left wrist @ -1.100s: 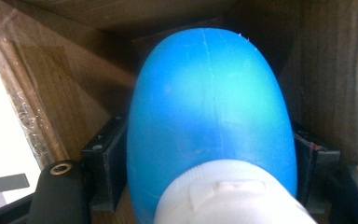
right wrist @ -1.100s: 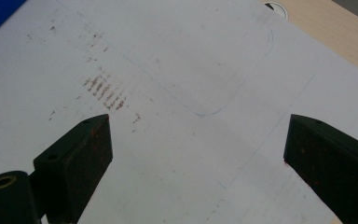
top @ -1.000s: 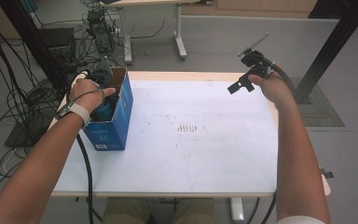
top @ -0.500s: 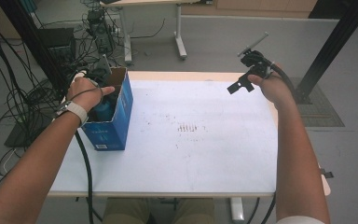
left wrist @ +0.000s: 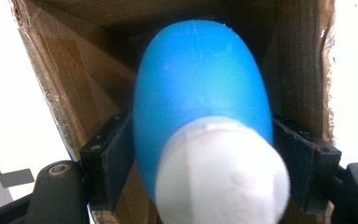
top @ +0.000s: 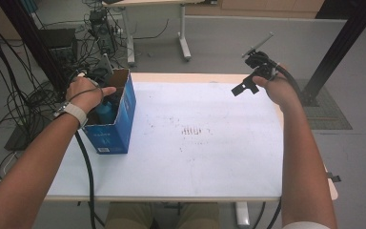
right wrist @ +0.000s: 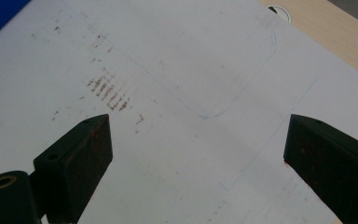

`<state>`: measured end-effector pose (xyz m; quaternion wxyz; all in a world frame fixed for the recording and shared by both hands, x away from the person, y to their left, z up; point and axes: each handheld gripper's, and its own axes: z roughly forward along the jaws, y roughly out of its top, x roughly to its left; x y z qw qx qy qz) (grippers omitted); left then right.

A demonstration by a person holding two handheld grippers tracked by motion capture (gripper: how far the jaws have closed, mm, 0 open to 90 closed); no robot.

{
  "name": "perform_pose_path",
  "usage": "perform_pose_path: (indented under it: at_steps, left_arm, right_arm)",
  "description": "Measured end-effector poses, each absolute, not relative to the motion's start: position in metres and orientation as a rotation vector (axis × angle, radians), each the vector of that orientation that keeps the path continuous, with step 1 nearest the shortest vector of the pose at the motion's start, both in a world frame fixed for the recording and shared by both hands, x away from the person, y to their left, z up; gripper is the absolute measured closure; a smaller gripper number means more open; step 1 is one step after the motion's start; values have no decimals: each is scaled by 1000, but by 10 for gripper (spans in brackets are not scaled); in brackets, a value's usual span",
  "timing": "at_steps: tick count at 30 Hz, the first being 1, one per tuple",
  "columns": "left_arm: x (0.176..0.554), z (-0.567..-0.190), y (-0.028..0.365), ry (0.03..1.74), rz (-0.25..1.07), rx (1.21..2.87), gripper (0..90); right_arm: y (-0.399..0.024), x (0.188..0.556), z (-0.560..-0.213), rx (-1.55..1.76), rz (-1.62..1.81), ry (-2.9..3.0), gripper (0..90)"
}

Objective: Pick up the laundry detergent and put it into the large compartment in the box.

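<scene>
A blue bottle (left wrist: 200, 88) with a white cap (left wrist: 221, 172) sits between the black jaws of my left gripper (left wrist: 209, 154), whose pads press on both its sides. Bottle and gripper are inside an open blue cardboard box (top: 119, 129) at the table's left edge. In the high view the bottle (top: 106, 113) shows just under my left hand (top: 83, 93). My right gripper (top: 245, 85) hovers over the table's far right part. In the right gripper view this gripper (right wrist: 198, 154) stands open with nothing between its fingers.
The white table (top: 195, 162) bears a patch of brown marks (top: 193, 130) near its middle. Cables and equipment stand on the floor beyond the far left corner. A black post (top: 333, 52) rises at the far right.
My left hand has shifted slightly over the box with the bottle still in its grip. The right hand has not moved.
</scene>
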<state>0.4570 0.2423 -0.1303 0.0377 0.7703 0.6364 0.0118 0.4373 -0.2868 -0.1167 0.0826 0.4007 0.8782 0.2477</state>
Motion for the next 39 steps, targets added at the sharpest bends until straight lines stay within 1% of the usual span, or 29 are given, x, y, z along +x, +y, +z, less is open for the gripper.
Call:
perform_pose_path:
  at_steps: [6, 9, 14, 17, 20, 31, 39]
  left_arm:
    - [456, -127, 244, 1959, 27, 2358, 261]
    - [455, -123, 243, 1969, 30, 2352, 212]
    - [451, -117, 242, 1971, 44, 2347, 175]
    - [450, -112, 238, 1976, 61, 2355, 105]
    - [449, -107, 240, 1964, 44, 2351, 102]
    - [442, -81, 236, 1883, 98, 2383, 84]
    - [438, -53, 235, 1824, 131, 2395, 74]
  right_arm:
    - [-287, 437, -116, 1190, 743, 2625, 77]
    - [-287, 436, -116, 1189, 746, 2624, 77]
    - [-286, 435, -116, 1184, 750, 2626, 77]
    - [-286, 435, -115, 1183, 753, 2626, 77]
    - [-287, 434, -115, 1182, 753, 2624, 77]
    - [-289, 432, -113, 1181, 761, 2621, 77]
    - [-290, 431, -111, 1188, 758, 2618, 77]
